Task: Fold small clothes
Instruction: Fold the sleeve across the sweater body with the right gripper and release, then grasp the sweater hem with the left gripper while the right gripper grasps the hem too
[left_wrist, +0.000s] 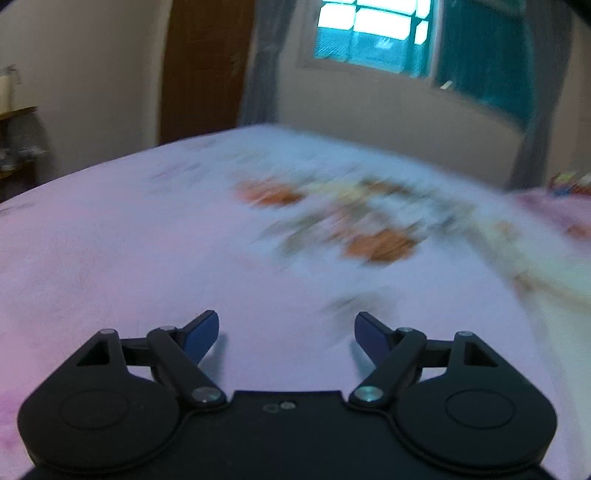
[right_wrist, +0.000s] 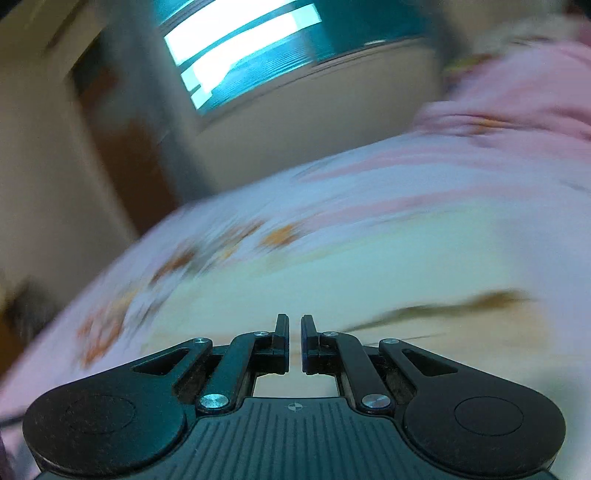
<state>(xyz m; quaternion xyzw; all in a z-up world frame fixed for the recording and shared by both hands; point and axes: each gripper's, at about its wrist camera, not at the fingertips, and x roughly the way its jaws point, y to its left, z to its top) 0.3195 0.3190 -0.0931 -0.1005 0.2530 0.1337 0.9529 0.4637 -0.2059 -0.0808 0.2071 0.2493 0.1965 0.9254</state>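
Both views are blurred by motion. In the left wrist view my left gripper (left_wrist: 286, 334) is open and empty, low over a pinkish-white bed sheet (left_wrist: 110, 258) with orange flower prints. A pale cream cloth (left_wrist: 554, 295) lies at the right edge. In the right wrist view my right gripper (right_wrist: 294, 341) has its jaws nearly together with a thin gap, and nothing shows between them. It hovers over a pale cream cloth (right_wrist: 369, 280) with a dark olive streak (right_wrist: 461, 301). I cannot make out the garment's shape.
The bed (left_wrist: 184, 177) ends at a far edge before a beige wall. A brown door (left_wrist: 207, 66) and a bright window (left_wrist: 369, 33) with grey curtains stand behind. A shelf (left_wrist: 18, 110) is at far left. Bunched pink cloth (right_wrist: 517, 99) lies at the right.
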